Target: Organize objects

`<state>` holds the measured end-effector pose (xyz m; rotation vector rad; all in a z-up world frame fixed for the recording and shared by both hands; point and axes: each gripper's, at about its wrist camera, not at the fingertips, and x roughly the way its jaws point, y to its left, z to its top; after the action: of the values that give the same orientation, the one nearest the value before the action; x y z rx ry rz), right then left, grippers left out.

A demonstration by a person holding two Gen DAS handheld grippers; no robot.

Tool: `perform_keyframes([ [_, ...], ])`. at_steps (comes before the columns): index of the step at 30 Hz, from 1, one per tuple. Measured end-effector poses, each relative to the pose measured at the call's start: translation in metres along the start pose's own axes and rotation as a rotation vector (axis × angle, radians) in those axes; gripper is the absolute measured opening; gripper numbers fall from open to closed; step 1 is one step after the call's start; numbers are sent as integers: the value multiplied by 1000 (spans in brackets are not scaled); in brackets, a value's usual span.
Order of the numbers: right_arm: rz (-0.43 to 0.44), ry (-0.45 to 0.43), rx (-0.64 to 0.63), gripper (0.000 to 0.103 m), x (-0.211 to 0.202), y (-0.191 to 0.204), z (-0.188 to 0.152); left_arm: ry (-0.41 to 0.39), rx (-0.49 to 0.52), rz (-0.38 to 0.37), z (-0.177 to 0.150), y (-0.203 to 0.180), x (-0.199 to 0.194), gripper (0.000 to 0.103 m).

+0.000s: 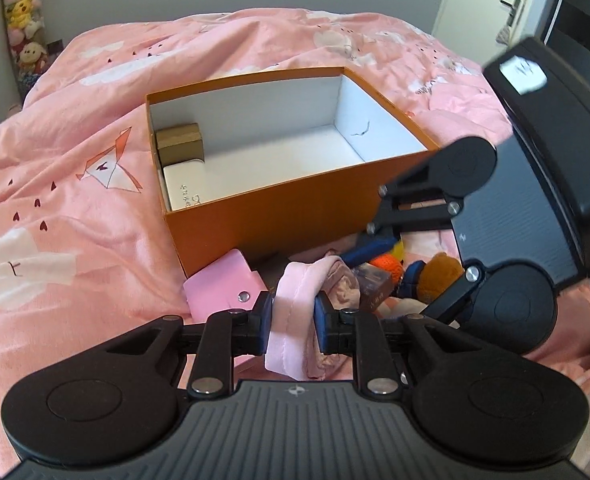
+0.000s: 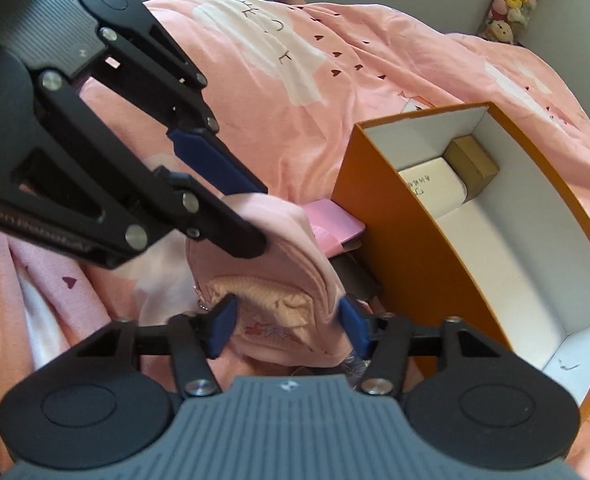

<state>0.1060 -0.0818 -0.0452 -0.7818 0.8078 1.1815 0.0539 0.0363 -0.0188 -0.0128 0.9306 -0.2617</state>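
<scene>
An open orange box (image 1: 279, 216) with a white inside stands on the pink bedspread; it holds a gold box (image 1: 181, 144) and a white box (image 1: 185, 188) at its left end. It also shows in the right wrist view (image 2: 395, 240). My left gripper (image 1: 293, 320) is shut on a pale pink cloth pouch (image 1: 293, 308) in front of the box. My right gripper (image 2: 287, 328) straddles the same pouch (image 2: 279, 276) from the other side, its pads against the pouch's sides. The right gripper also shows in the left wrist view (image 1: 383, 260).
A pink snap wallet (image 1: 223, 288) lies by the box's front corner, also in the right wrist view (image 2: 335, 228). A brown plush (image 1: 439, 276), an orange knit thing (image 1: 387, 266) and a dark packet (image 1: 371, 284) lie to the right. Plush toys (image 1: 25, 20) hang at the far wall.
</scene>
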Motion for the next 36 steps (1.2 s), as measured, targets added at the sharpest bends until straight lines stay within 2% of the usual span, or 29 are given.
perform_keyframes([
  [1,-2,-3,7,47,1,0,-1,-2,-7,1,0,1,1,25],
  [3,-24,-10,26,26,2,-1,-4,-5,-28,3,0,4,2,27],
  [5,-43,-18,66,20,2,-4,-6,-15,-55,3,0,7,1,33],
  [8,-41,-33,144,17,-4,-9,-11,-27,-90,3,0,13,-4,43],
  [11,-73,-43,233,16,-11,-17,-18,-41,-159,-28,-1,23,-6,50],
  [14,-78,-59,381,16,-21,-36,-28,-29,-257,-40,-2,37,0,52],
  [19,-18,-67,619,16,-23,-66,-50,47,-382,54,-6,56,33,52],
  [21,0,-81,677,16,-22,-72,-55,77,-439,72,-11,64,46,57],
  [23,1,-93,712,16,-20,-75,-56,101,-505,54,-16,73,57,67],
  [25,-5,-100,730,16,-19,-76,-56,120,-571,19,-23,82,65,68],
  [31,4,-105,764,17,-12,-81,-55,111,-684,-42,-33,102,78,86],
  [36,5,-102,770,17,-11,-81,-54,125,-718,-90,-35,109,90,89],
])
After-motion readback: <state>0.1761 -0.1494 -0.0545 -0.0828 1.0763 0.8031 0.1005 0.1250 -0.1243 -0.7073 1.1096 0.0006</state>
